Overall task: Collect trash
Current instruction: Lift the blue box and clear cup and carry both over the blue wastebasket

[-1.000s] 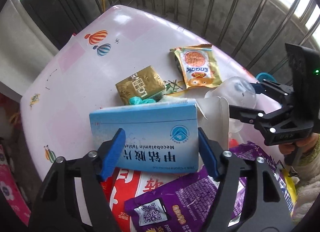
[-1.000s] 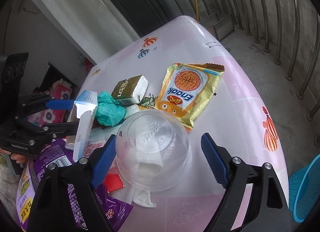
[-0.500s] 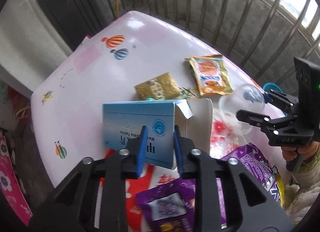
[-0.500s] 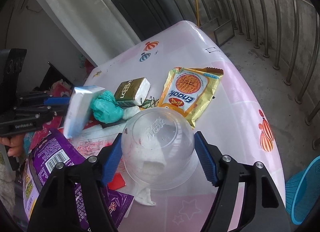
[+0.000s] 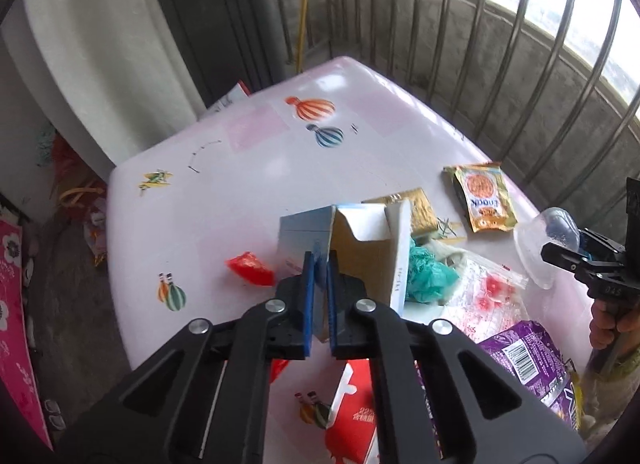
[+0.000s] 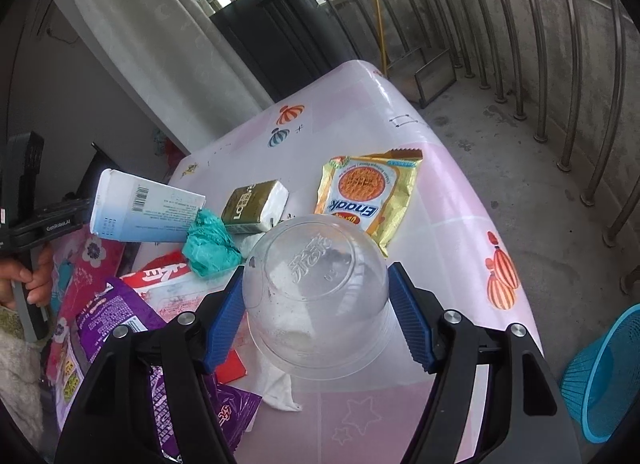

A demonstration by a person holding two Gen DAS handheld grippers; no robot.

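My left gripper (image 5: pixel 319 264) is shut on one edge of a blue-and-white medicine box (image 5: pixel 360 248), which hangs above the table with its end flap open. From the right wrist view the box (image 6: pixel 140 208) sticks out level from the left gripper (image 6: pixel 48 224) at the left edge. My right gripper (image 6: pixel 316 276) is shut on an upturned clear plastic cup (image 6: pixel 316 288), both blue pads against its sides. In the left wrist view the cup (image 5: pixel 536 244) is tilted in the right gripper (image 5: pixel 576 252).
On the pink table (image 5: pixel 240 168) lie a yellow snack packet (image 6: pixel 368 192), a gold box (image 6: pixel 256 204), a teal crumpled bag (image 6: pixel 208 244), a purple wrapper (image 6: pixel 120 328), a red-and-white packet (image 6: pixel 160 276) and a red scrap (image 5: pixel 250 268). A blue basket (image 6: pixel 600 376) stands on the floor at right.
The left jaws closed from wide around the box to pinching its edge, then raised it and swung it leftward. The right pads closed onto the clear cup.
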